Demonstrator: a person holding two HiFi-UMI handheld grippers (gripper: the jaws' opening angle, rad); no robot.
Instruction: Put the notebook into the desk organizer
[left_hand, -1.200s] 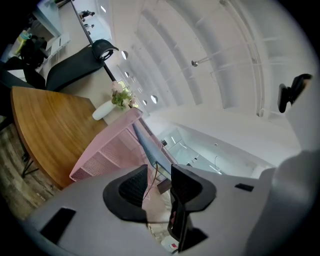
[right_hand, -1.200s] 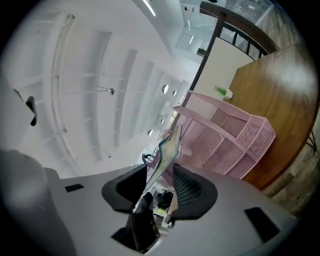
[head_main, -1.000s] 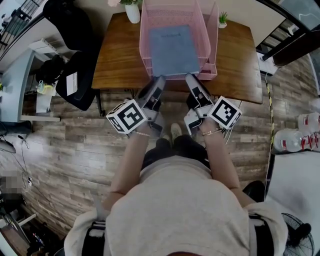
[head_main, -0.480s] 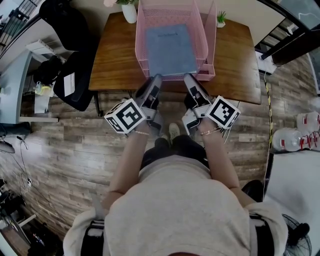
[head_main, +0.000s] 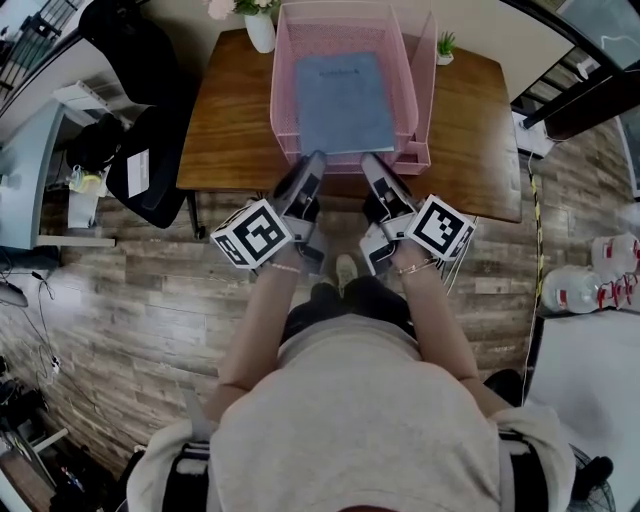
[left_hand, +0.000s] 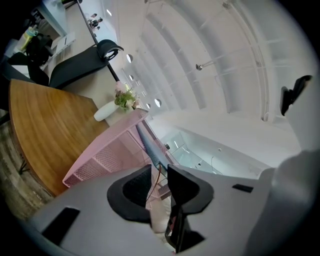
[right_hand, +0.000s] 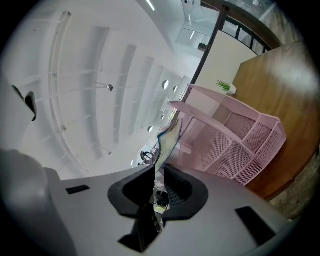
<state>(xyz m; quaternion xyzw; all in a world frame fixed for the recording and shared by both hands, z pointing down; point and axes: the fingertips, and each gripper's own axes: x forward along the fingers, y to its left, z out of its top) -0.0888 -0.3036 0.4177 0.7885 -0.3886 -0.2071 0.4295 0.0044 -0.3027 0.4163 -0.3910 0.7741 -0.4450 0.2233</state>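
Your right fingers (right_hand: 130, 195) just closed on the notebook (head_main: 345, 100), left fingers (left_hand: 132, 195) narrowed loosely around it; next nudge it ahead into the organizer (head_main: 283, 90)

The near edge of the notebook (head_main: 345, 100) is lost behind the front wall of the desk organizer (head_main: 283, 105) and the gripper tips. The right gripper (right_hand: 159, 171) (its jaws have just been closing) pinches the notebook edge-on, and the pads cover the lower stretch. The left gripper (left_hand: 159, 172), jaws likewise just closing, shows the notebook's edge slipping behind one pad; whether the pads press on it cannot be told. The organizer hides the far edge of the bench (head_main: 230, 110). The head view's top edge crops the flowers (head_main: 240, 6) in the white vase (head_main: 260, 28).
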